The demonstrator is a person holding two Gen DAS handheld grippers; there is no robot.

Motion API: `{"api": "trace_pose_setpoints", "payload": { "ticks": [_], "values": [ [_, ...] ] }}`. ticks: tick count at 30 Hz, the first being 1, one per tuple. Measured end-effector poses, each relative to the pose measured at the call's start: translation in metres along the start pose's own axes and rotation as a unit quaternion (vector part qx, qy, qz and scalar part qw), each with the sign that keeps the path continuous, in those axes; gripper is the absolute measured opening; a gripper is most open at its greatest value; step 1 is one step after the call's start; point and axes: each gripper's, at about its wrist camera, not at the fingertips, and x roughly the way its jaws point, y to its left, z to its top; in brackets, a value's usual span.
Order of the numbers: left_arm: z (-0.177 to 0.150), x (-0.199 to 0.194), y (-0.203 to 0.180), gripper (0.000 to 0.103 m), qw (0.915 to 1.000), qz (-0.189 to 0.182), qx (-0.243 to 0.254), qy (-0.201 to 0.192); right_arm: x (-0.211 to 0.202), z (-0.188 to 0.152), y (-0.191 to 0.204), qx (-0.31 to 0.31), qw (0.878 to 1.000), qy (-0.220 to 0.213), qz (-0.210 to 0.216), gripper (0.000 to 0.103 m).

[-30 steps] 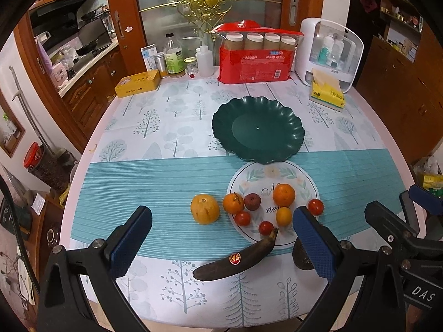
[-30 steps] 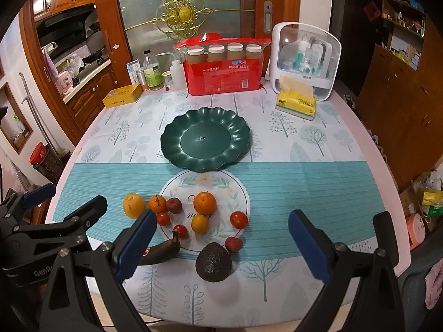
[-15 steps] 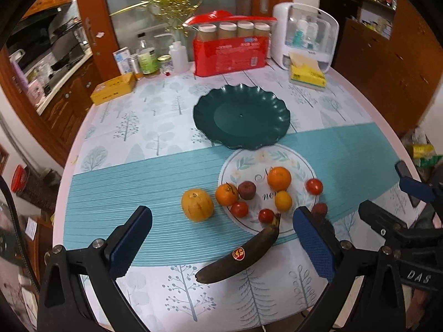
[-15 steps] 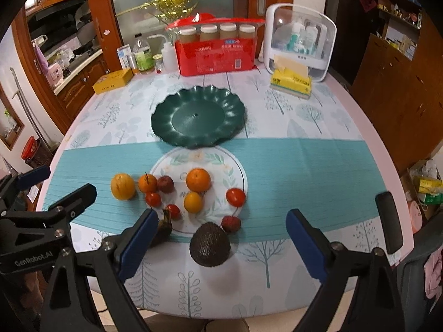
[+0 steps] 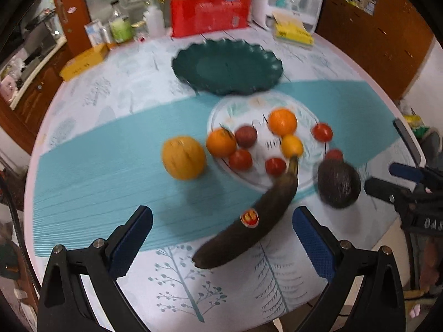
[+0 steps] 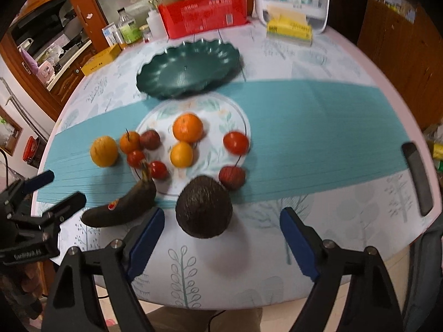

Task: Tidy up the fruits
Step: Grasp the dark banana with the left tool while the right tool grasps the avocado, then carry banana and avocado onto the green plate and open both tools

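The left gripper [image 5: 218,240] has its fingers spread wide above the near edge of the worktop [image 5: 91,105], pinching nothing. An overripe, dark-skinned banana [image 5: 249,215] with a red sticker lies on the cloth between and just beyond them, its stem reaching toward the fruit further back.

The right gripper [image 6: 221,235] also stands spread and empty; its jaws have just been closing a little. A dark avocado [image 6: 204,206] sits on the cloth just ahead, between the two blue pads and closer to the left one, not touched by either.

Beyond the avocado a small red fruit [image 6: 232,176] rests close behind it. On the pale floral circle printed on the tablecloth lie a large orange [image 6: 187,127], a smaller yellow-orange citrus [image 6: 181,154], a tomato [image 6: 236,142] and several more small red fruits. A yellow-orange fruit [image 6: 103,150] sits apart on the teal band to the left.

Further back stands an empty dark green scalloped plate [image 6: 188,69]. Behind it are a red package [image 6: 202,13], bottles and a yellow tissue pack [image 6: 289,29]. Both views are blurred.
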Motion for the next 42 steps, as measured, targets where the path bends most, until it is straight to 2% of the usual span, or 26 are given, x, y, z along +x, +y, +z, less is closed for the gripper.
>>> {"api": "trace_pose_setpoints", "payload": {
  "ticks": [8,13,17,18,22,25,30,36,42],
  "values": [
    [-0.015,0.033,-0.025,0.096,0.9979,0.004,0.062,0.02,0.034,-0.011,-0.002,0.012,1.0,0.021,0.02,0.08],
    [-0.012,0.054,-0.037,0.09,0.9963,0.002,0.074,0.043,0.044,-0.012,-0.001,0.01,0.999,0.019,0.036,0.08],
    [-0.01,0.064,-0.044,0.078,0.9955,0.008,0.077,0.055,0.049,-0.011,0.004,0.0,0.999,0.017,0.043,0.08],
    [-0.009,0.067,-0.045,0.072,0.9954,0.008,0.075,0.059,0.051,-0.01,0.005,-0.002,0.999,0.017,0.046,0.08],
    [-0.007,0.075,-0.043,0.064,0.9956,-0.009,0.055,0.076,0.058,-0.008,0.01,-0.01,0.998,0.022,0.063,0.075],
    [-0.008,0.076,-0.045,0.056,0.9957,-0.016,0.051,0.076,0.066,-0.007,0.014,-0.014,0.996,0.033,0.077,0.062],
    [-0.007,0.074,-0.046,0.042,0.9965,-0.021,0.044,0.069,0.067,-0.008,0.016,-0.02,0.997,0.021,0.075,0.062],
    [0.001,0.066,-0.031,0.033,0.9973,-0.034,0.005,0.065,0.061,-0.011,0.012,-0.021,0.997,0.021,0.078,0.061],
    [0.016,0.046,-0.016,0.031,0.9969,-0.056,-0.022,0.051,0.045,-0.002,0.009,-0.017,0.997,0.013,0.077,0.061]
  ]
}}
